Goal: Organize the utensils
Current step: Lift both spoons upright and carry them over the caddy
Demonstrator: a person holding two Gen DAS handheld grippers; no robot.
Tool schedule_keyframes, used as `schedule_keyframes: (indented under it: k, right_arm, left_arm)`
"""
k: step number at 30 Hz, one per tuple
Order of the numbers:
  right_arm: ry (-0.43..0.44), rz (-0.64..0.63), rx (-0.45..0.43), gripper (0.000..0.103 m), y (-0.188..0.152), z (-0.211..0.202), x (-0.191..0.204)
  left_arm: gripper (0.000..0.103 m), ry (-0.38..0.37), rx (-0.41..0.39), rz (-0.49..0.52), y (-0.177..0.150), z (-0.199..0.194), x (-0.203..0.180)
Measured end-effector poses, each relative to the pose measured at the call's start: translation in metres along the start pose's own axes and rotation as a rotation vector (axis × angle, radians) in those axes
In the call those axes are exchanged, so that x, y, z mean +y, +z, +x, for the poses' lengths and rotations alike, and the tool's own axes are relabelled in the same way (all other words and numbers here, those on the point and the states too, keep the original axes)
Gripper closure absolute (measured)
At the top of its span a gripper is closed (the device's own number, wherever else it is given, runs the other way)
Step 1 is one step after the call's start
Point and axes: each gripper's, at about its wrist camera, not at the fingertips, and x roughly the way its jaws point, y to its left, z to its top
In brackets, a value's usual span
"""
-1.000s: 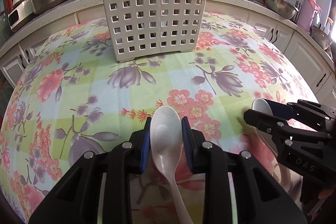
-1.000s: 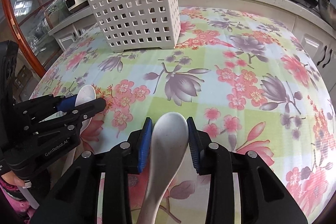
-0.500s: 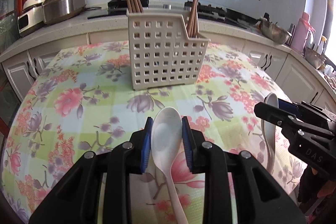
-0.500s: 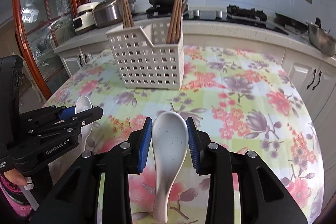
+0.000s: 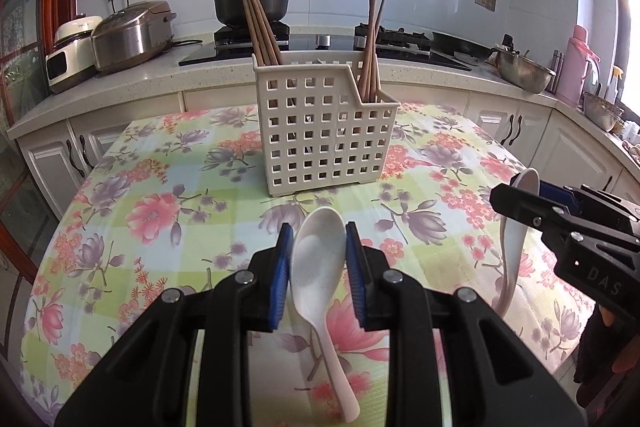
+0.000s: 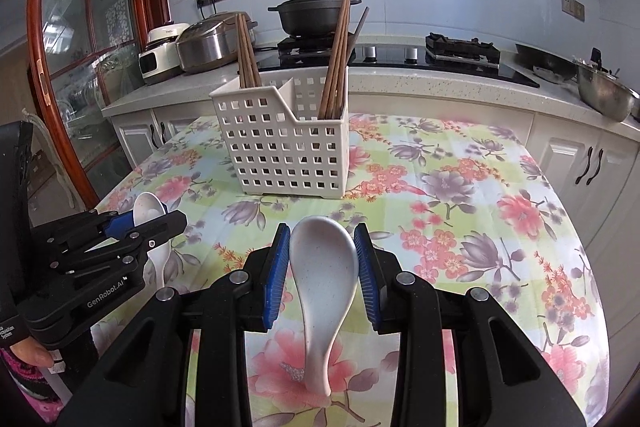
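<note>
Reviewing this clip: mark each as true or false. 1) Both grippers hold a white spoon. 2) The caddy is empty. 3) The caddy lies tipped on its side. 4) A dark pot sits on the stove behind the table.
1) True: the left gripper is closed on a white spoon, and the right gripper is closed on another spoon.
2) False: the caddy holds two bundles of wooden chopsticks.
3) False: it stands upright on the floral tablecloth.
4) True: the dark pot sits on a burner.
</note>
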Motion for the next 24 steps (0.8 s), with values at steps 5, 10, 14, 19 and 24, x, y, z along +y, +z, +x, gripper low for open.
schedule_keyframes:
  k: [5,10,14,19,24]
  right_arm:
    - [-0.002,0.001,-0.021,0.088,0.003,-0.005,0.001]
    - [-0.009,-0.013,-0.015,0.090,0.009,0.000,0.003]
    - [0.000,0.012,-0.015,0.090,0.008,0.004,-0.005]
    - [0.003,0.016,-0.022,0.091,0.006,0.000,-0.005]
    - [0.006,0.006,-0.047,0.091,0.014,-0.004,-0.002]
  left_arm:
    - [0.081,0.006,-0.023,0.004,0.003,-0.008,0.000]
    - [0.093,0.008,-0.026,0.018,0.009,-0.008,0.000]
    - [0.093,-0.003,-0.005,0.008,0.008,0.000,0.003]
    - [0.093,0.006,-0.029,0.013,0.009,-0.004,0.001]
    - [0.093,0.020,-0.065,0.038,0.018,-0.013,-0.002]
